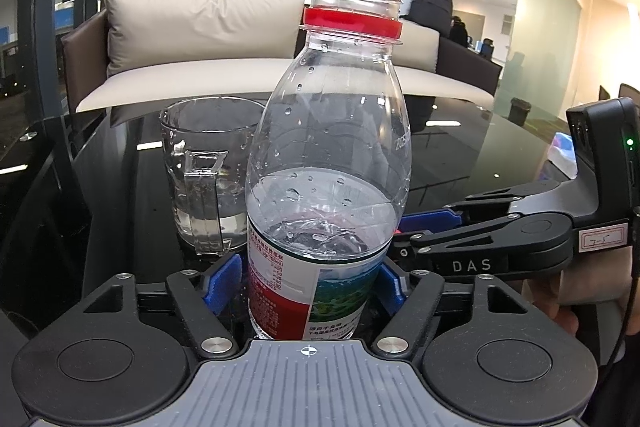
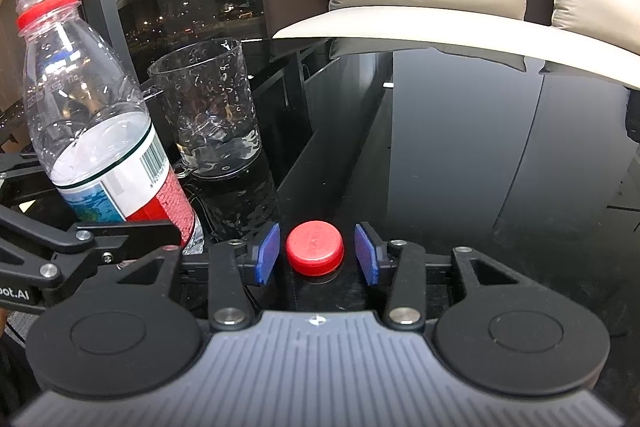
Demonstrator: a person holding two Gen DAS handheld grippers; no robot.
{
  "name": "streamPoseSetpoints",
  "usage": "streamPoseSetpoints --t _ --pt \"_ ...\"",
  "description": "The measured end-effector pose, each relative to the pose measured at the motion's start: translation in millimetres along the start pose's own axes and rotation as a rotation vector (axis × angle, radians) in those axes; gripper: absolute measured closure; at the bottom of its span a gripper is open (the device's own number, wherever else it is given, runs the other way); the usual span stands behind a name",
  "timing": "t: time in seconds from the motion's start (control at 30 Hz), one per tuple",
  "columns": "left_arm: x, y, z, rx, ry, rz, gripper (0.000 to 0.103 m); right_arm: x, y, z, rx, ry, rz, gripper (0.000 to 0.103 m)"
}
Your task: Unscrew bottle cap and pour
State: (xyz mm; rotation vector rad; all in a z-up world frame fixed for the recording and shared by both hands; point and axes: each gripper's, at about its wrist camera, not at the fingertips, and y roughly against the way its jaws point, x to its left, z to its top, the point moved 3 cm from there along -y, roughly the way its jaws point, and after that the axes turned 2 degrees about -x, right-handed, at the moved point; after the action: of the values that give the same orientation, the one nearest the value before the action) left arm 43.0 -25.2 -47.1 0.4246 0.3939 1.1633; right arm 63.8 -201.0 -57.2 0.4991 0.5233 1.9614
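Observation:
A clear plastic water bottle (image 1: 328,163) with a red neck ring and no cap stands about half full. My left gripper (image 1: 310,285) is shut on its labelled lower body, blue pads on both sides. The bottle also shows at the left of the right wrist view (image 2: 92,115). A glass mug (image 1: 204,171) with a little water stands just behind and left of the bottle; it also shows in the right wrist view (image 2: 208,111). The red cap (image 2: 315,247) lies on the black table between the pads of my right gripper (image 2: 316,253), which is open with gaps on both sides.
The black glossy table (image 2: 460,167) stretches away to the right. A beige cushioned sofa (image 1: 224,39) runs along its far edge. My right gripper's body (image 1: 520,231) sits to the right of the bottle in the left wrist view.

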Motion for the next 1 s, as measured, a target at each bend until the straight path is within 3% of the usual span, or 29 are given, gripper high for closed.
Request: streamPoseSetpoints --t 0.27,0.47,0.5,0.53,0.67,0.73,1.0 --pt "1.5 2.0 0.9 -0.014 -0.004 -0.003 0.015 -3.2 2.0 0.1 -0.01 -0.011 -0.006 0.048" --pt "4.3 3.0 1.8 -0.026 -0.005 0.004 0.003 -4.9 5.5 0.6 -0.023 -0.014 -0.016 0.035" --pt "4.5 3.5 2.2 -0.027 -0.005 0.003 0.001 -5.4 5.9 0.6 -0.024 -0.015 -0.018 0.028" --pt "4.8 4.1 2.3 -0.028 -0.005 0.003 0.001 -6.0 6.5 0.5 -0.027 -0.016 -0.021 0.022" --pt "5.1 5.0 3.3 -0.022 -0.003 0.005 0.001 -7.6 9.5 1.4 -0.039 -0.027 -0.022 0.021" --pt "5.3 5.6 3.6 -0.017 0.002 0.006 0.001 -8.4 10.0 2.0 -0.04 -0.033 -0.022 0.013" --pt "9.2 9.3 7.1 -0.02 0.01 0.016 0.001 -9.8 13.7 2.0 -0.053 -0.04 -0.044 0.007"
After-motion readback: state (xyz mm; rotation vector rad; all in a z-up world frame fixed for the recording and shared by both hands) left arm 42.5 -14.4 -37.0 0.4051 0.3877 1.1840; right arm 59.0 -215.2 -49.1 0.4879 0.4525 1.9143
